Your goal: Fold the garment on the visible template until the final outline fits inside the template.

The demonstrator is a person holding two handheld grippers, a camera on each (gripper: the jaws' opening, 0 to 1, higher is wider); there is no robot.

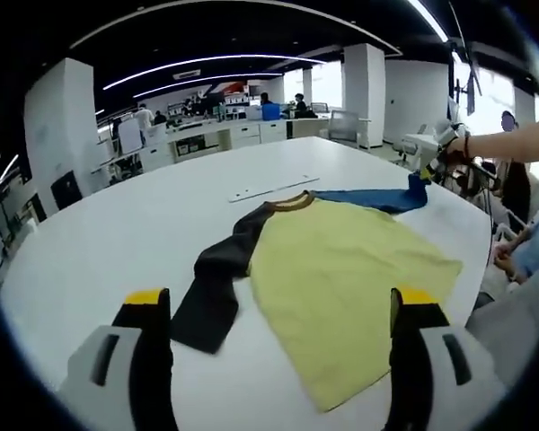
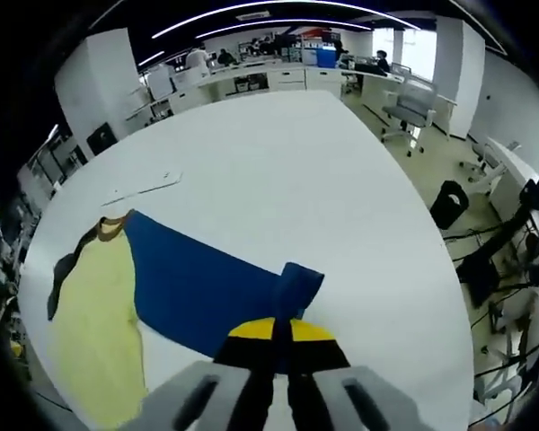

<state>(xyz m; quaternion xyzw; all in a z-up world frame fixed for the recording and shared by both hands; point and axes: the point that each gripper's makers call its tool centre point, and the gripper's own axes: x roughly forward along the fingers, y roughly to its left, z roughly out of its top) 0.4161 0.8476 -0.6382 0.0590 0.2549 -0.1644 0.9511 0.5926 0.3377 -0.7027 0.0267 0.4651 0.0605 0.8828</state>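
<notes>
Two sleeves frame the yellow shirt lying flat on the white worktop in the left gripper view: a black sleeve stretched toward the camera and a blue sleeve running off to the far edge. The left hand-held gripper hangs open over the near hem, its jaws spread wide and holding nothing. At the blue cuff, the right hand-held gripper shows as a small white shape under a person's forearm. A thin pale strip lies beyond the collar; whether it belongs to the template I cannot tell.

In the right gripper view, the right hand-held gripper is clamped on the blue sleeve's cuff, lifting it in a fold off the worktop. The yellow body lies to the left.

The risk, as I judge it, is dragging: pulling the cuff across could slide the whole shirt, since nothing pins it. The worktop edge is close by, so a slipped sleeve might hang over. Office chairs and a bin stand well clear.
</notes>
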